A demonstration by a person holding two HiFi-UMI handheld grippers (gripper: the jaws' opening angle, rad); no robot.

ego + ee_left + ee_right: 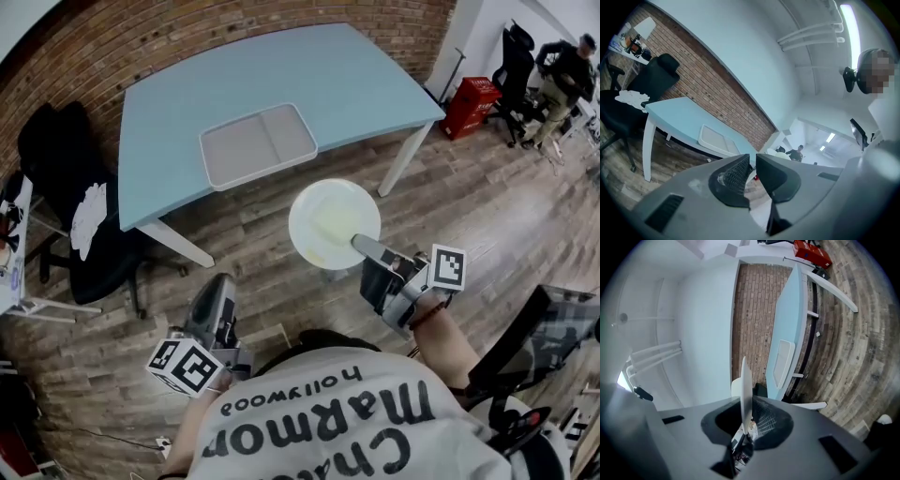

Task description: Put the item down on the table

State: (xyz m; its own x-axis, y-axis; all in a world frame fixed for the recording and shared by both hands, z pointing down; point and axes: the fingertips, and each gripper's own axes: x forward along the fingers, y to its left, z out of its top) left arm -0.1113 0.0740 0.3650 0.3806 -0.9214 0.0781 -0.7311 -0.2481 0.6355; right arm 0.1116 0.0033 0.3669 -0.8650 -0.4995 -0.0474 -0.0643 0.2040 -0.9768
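A round white plate point(333, 223) hangs over the wooden floor, in front of the light blue table point(281, 75). My right gripper point(358, 244) is shut on the plate's near rim. The right gripper view shows the plate point(745, 385) edge-on and upright, pinched between the jaws of the right gripper point(746, 422), with the table point(790, 329) beyond it. My left gripper point(223, 283) is held low at the left over the floor, shut and holding nothing. In its own view the left gripper point(753, 165) points toward the table point(679, 117).
A shallow grey two-part tray point(258, 145) lies on the table near its front edge. A black office chair point(70, 202) with a white cloth stands at the left. A red crate point(469, 105) and a seated person point(562, 70) are at the far right.
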